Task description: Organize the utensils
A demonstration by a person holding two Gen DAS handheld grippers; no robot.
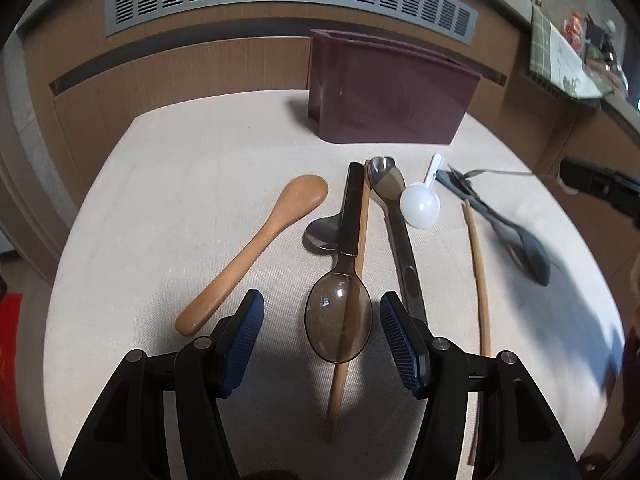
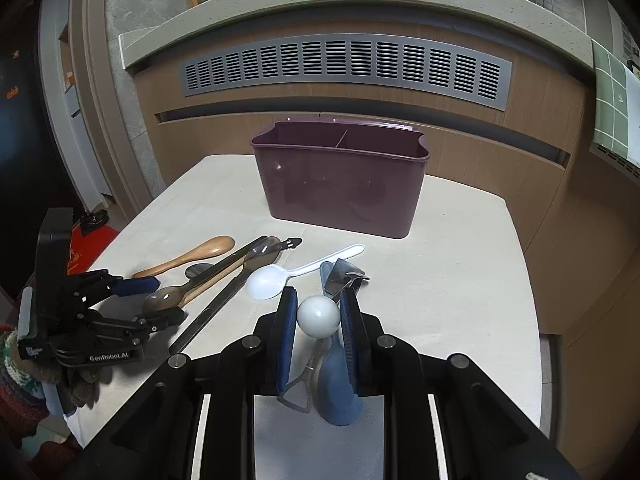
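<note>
A maroon two-compartment caddy (image 2: 340, 196) stands at the table's far side, also in the left wrist view (image 1: 384, 92). My left gripper (image 1: 322, 316) is open, its jaws either side of a smoky clear plastic spoon (image 1: 339, 316) lying over a wooden chopstick (image 1: 352, 280). A wooden spoon (image 1: 256, 248), a metal spoon (image 1: 320, 232), a long metal utensil (image 1: 396, 216), a white scoop (image 1: 421, 204) and a second chopstick (image 1: 478, 272) lie around. My right gripper (image 2: 319, 316) is shut on a white ball-ended utensil (image 2: 319, 316), above a blue-grey spoon (image 2: 336, 388).
A white plastic spoon (image 2: 272, 280) and a metal piece (image 2: 344, 274) lie before the right gripper. The left gripper shows in the right wrist view (image 2: 158, 300). The cream table (image 2: 460, 260) ends at a wooden radiator cover with a grey vent (image 2: 344, 64).
</note>
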